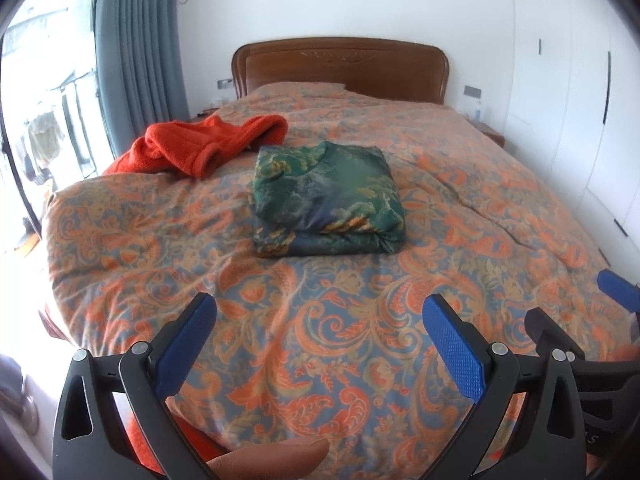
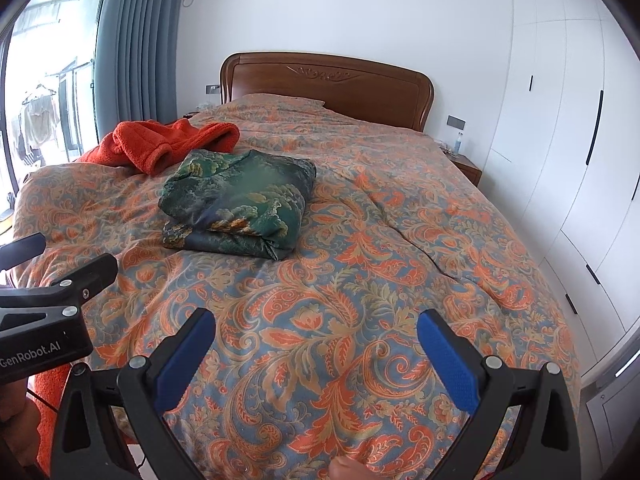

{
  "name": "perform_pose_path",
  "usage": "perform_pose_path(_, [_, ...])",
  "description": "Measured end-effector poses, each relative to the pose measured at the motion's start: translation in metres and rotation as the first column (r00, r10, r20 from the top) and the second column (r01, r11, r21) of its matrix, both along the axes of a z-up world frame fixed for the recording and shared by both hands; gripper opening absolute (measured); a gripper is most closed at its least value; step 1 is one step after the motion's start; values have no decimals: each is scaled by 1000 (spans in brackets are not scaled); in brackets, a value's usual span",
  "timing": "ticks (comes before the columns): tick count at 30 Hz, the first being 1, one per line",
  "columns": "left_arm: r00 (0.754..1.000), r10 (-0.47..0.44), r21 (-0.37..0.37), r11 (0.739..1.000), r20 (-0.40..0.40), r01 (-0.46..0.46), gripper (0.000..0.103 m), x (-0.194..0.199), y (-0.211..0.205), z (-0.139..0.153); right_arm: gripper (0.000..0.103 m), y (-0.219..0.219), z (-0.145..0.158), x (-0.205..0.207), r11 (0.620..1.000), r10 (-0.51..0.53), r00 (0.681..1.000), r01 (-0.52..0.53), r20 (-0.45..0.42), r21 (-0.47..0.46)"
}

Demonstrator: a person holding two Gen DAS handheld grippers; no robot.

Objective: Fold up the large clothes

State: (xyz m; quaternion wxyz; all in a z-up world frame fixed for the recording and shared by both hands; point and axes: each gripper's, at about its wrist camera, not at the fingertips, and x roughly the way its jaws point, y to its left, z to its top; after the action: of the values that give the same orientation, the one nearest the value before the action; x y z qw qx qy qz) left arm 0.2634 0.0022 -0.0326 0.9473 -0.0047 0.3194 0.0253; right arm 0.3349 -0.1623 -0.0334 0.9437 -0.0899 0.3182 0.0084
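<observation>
Green patterned cloth, folded into a thick square bundle (image 1: 326, 200), lies on the orange and blue paisley quilt (image 1: 320, 340) well ahead of both pairs of fingers, so this piece looks finished. Behind it and to the left, just beside its far corner, an orange fleece garment (image 1: 200, 146) lies in a loose heap, with a sleeve or a cuff rolled toward the bundle; I cannot tell if the two touch. I judge that this garment is the one to fold now.

The left gripper (image 1: 318, 344) hovers above the near part of the quilt with its blue pads spread wide and nothing between them. The right gripper (image 2: 316, 354) is the same, released and empty, just beside the left one.

The next move probably calls for both grippers to reach forward and leftward past the green bundle, take the orange garment at two edges, and spread it flat on free quilt before any fold. Its thick fleece may slip or bunch.
</observation>
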Motion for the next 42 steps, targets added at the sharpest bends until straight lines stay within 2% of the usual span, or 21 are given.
perform_pose_path(17, [1000,3,-13,1000,-10,-3,103,-1,0,0,103,-1,6,-2,1000,-6,1000,6,4,-4])
perform_pose_path(28, [999,17,6,1000,31,-17,103,-6,2,8,103,0,13,-3,1000,4,1000,-4,16,5])
perform_pose_path(42, [999,31,0,1000,44,-31,103,-3,9,11,103,4,17,-2,1000,6,1000,-6,18,12])
